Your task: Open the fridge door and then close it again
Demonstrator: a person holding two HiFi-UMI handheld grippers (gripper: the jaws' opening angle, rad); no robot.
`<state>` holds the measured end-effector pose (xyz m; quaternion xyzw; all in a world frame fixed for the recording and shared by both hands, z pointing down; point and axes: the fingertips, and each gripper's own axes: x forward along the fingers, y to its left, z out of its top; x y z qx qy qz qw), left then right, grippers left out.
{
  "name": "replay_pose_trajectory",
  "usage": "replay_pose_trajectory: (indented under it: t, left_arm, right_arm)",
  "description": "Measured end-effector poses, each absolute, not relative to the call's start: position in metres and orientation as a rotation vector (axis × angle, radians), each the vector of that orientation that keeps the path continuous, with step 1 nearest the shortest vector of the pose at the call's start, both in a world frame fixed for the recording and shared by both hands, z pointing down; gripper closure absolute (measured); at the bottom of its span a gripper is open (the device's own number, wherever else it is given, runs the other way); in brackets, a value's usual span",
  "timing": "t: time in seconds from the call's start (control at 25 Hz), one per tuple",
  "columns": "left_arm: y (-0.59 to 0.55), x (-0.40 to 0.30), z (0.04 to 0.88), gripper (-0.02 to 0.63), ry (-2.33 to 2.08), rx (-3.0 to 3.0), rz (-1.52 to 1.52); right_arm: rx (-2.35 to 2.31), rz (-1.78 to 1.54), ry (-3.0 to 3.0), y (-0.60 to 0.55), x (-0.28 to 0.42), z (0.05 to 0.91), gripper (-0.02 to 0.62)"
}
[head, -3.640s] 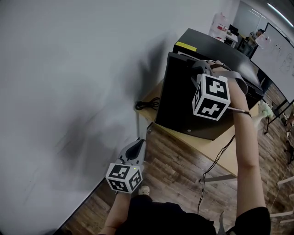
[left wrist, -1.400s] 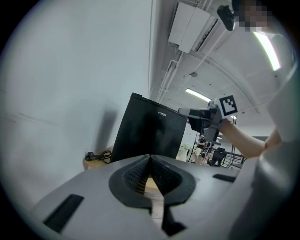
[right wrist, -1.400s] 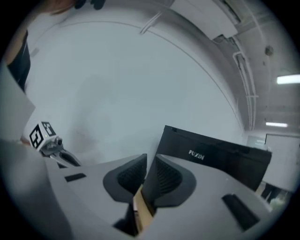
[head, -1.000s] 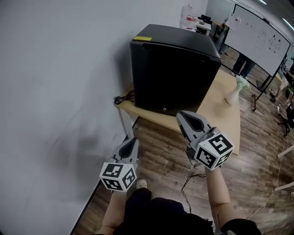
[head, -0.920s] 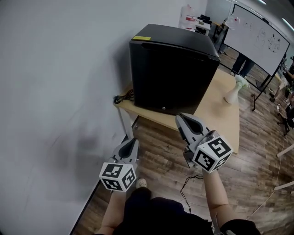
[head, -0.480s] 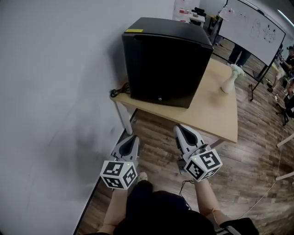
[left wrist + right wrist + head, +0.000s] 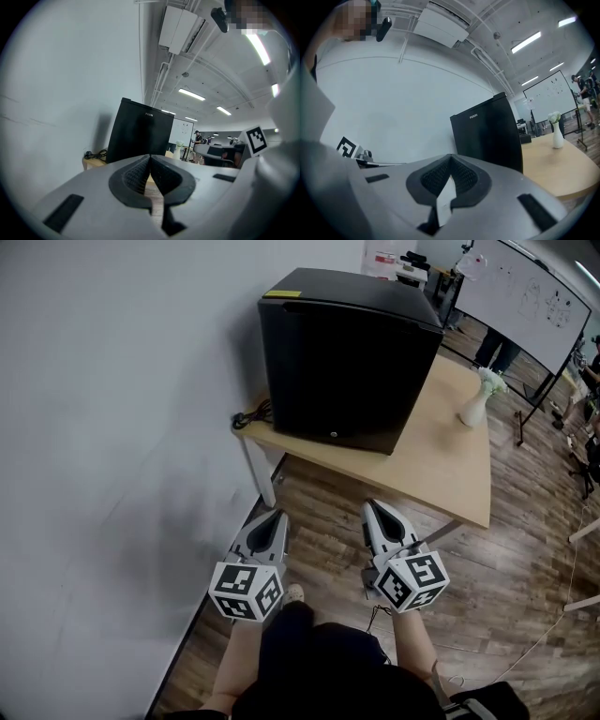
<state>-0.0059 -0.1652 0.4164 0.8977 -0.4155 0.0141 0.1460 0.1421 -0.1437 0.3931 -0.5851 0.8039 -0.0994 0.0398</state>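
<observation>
While we hang back from the fridge (image 7: 347,362), door shut, sitting on the wooden table (image 7: 441,474) by the wall (image 7: 112,427), left gripper (image 7: 274,516) and right gripper (image 7: 374,507) low over the floor (image 7: 323,538), well short of it, both sets of jaws pinched together, nothing in them

Small black fridge (image 7: 349,357): cube-shaped, upright; fridge door (image 7: 333,381) shut flush; stands at the wall end of a light wooden table (image 7: 441,465); yellow label on its top's back corner.

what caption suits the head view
Left tongs and right tongs, shut and empty, held low before the closed fridge on a table.
</observation>
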Motion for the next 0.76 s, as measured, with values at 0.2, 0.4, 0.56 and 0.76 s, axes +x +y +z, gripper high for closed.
replay_pose_trajectory:
  t: [0.2,0.4,0.56,0.76]
  left_arm:
    - [-0.165,-0.005,0.42,0.6,-1.188,2.583,0.047]
    - [-0.165,-0.006,0.424,0.6,-1.187,2.573,0.056]
    - [-0.165,-0.006,0.426,0.6,-1.187,2.566,0.061]
    - [-0.169,-0.006,0.429,0.601,-1.185,2.56,0.069]
  right_arm:
    - [-1.794,-0.312,2.481,-0.144,0.136,0.399,0.606]
    - [-1.787,-0.327,2.501,-0.145,0.132,0.403,0.606]
    - [-1.782,-0.328,2.52,-0.146,0.128,0.406,0.606]
    - [-1.785,-0.328,2.53,-0.151,0.127,0.408,0.606]
